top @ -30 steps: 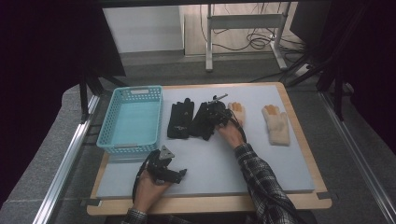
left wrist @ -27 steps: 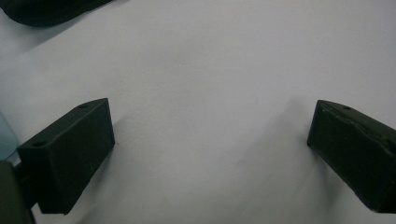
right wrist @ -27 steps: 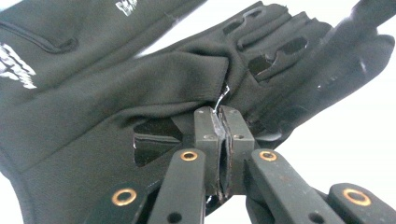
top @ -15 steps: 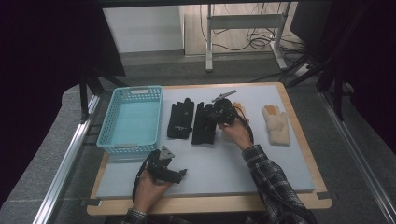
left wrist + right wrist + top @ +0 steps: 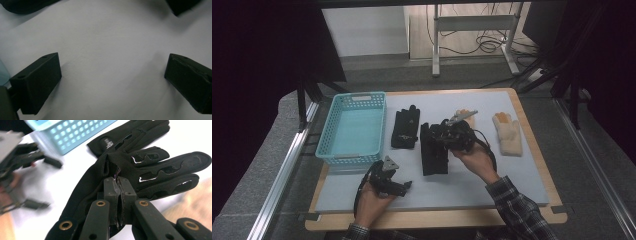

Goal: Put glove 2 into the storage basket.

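My right gripper (image 5: 444, 135) (image 5: 119, 182) is shut on the edge of a black glove (image 5: 433, 152) (image 5: 150, 170), pinching its fabric near the palm and holding it slightly off the mat. A second black glove (image 5: 406, 127) (image 5: 130, 132) lies flat just to its left, beside a blue basket (image 5: 349, 127) (image 5: 72, 132). A tan glove (image 5: 508, 132) lies at the right, and the fingers of another tan glove (image 5: 464, 114) poke out behind my right gripper. My left gripper (image 5: 403, 186) (image 5: 112, 80) hovers open over bare mat near the front edge, nothing between its jaws.
The pale mat (image 5: 492, 175) covers a wooden board (image 5: 437, 220). The basket holds nothing. Grey floor and metal rails (image 5: 282, 170) flank the table, with a metal stand (image 5: 472, 30) and cables behind it.
My right gripper has drawn back toward the person, pulling the pinched black glove with it, and the tan glove behind it shows again. The left gripper has stayed in place.
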The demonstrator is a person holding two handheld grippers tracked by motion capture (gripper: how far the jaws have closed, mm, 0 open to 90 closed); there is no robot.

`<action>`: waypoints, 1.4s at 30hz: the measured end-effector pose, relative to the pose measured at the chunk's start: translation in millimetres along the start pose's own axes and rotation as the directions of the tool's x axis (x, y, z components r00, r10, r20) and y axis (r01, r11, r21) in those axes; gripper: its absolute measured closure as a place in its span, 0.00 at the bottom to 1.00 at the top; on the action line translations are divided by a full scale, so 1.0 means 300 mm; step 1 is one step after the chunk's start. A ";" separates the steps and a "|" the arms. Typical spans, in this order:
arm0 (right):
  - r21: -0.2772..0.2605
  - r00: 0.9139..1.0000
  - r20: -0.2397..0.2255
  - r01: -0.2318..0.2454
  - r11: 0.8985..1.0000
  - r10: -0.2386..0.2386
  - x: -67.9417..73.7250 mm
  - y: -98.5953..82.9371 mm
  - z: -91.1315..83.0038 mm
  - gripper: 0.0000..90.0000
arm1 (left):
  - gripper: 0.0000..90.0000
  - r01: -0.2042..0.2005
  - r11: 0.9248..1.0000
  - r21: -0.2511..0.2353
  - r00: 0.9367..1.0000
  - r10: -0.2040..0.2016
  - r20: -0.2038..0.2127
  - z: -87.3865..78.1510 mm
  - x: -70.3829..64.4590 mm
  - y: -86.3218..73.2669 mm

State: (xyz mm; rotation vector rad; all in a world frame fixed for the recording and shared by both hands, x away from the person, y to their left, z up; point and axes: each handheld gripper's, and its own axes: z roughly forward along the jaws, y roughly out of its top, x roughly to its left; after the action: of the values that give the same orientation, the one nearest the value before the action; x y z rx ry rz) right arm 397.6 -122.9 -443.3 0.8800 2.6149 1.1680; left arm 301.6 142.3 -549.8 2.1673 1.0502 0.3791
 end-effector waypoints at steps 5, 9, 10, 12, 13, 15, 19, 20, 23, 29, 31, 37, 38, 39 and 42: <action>0.007 1.000 -0.006 -0.001 1.000 0.001 0.052 -0.070 -0.021 0.94 | 0.01 0.001 1.000 0.001 1.000 -0.001 -0.001 0.000 0.000 0.000; 0.023 1.000 -0.007 -0.015 1.000 0.015 0.083 -0.159 -0.010 0.94 | 0.01 0.004 1.000 -0.002 1.000 -0.004 -0.002 0.000 -0.001 0.000; 0.031 1.000 -0.006 -0.011 0.999 0.011 0.086 -0.176 -0.002 0.93 | 0.01 0.002 1.000 0.000 1.000 -0.002 -0.003 0.000 -0.001 0.000; 0.065 1.000 -0.004 0.009 0.998 -0.009 0.088 -0.203 0.009 0.81 | 0.01 -0.003 1.000 0.004 1.000 0.003 -0.002 -0.001 0.000 0.000; 0.066 1.000 0.016 0.024 0.998 -0.025 0.084 -0.211 0.007 0.74 | 0.01 -0.005 1.000 0.004 1.000 0.005 -0.002 -0.001 0.000 0.000; 0.046 0.998 0.060 0.022 0.999 -0.025 0.060 -0.212 -0.009 0.68 | 0.01 -0.004 1.000 0.003 1.000 0.004 -0.002 -0.001 0.000 0.000; 0.010 0.996 0.093 0.002 1.000 -0.003 0.005 -0.193 -0.033 0.64 | 0.01 -0.003 1.000 0.003 1.000 0.003 -0.002 -0.001 0.000 0.000; 0.009 0.996 0.094 0.003 1.000 -0.004 -0.001 -0.189 -0.031 0.62 | 0.01 -0.003 1.000 0.003 1.000 0.003 -0.002 -0.001 0.000 0.000; 0.010 0.997 0.081 0.011 1.000 -0.012 -0.016 -0.173 -0.007 0.59 | 0.02 -0.002 1.000 0.004 1.000 0.002 -0.001 -0.001 0.000 0.000; 0.002 0.998 0.062 0.005 1.000 -0.005 -0.049 -0.108 0.067 0.54 | 0.02 -0.001 1.000 0.004 1.000 0.001 -0.001 -0.001 0.000 0.000; 0.004 0.999 0.048 0.000 1.000 0.000 -0.064 -0.081 0.098 0.51 | 0.02 -0.003 1.000 0.001 1.000 0.003 -0.001 -0.001 0.000 0.000; 0.010 0.999 0.034 -0.004 1.000 0.003 -0.087 0.005 0.195 0.53 | 0.02 -0.003 1.000 0.003 1.000 0.003 -0.001 -0.001 0.000 0.000; 0.012 1.000 0.022 0.000 1.000 0.000 -0.090 0.018 0.211 0.56 | 0.02 -0.002 1.000 0.002 1.000 0.002 -0.001 -0.001 0.000 -0.001; 0.011 1.000 0.011 0.003 1.000 -0.003 -0.093 0.032 0.228 0.59 | 0.02 -0.001 1.000 0.002 1.000 0.001 0.000 -0.001 0.000 -0.001; 0.028 1.000 0.003 0.025 0.999 -0.025 -0.090 0.069 0.281 0.66 | 0.02 -0.001 1.000 -0.001 1.000 0.001 0.000 -0.001 0.000 -0.001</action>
State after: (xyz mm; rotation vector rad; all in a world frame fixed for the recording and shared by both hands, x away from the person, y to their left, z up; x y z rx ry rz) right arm 459.1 -73.9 -488.9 0.8512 2.6377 1.1253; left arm 301.4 142.4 -549.8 2.1668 1.0483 0.3798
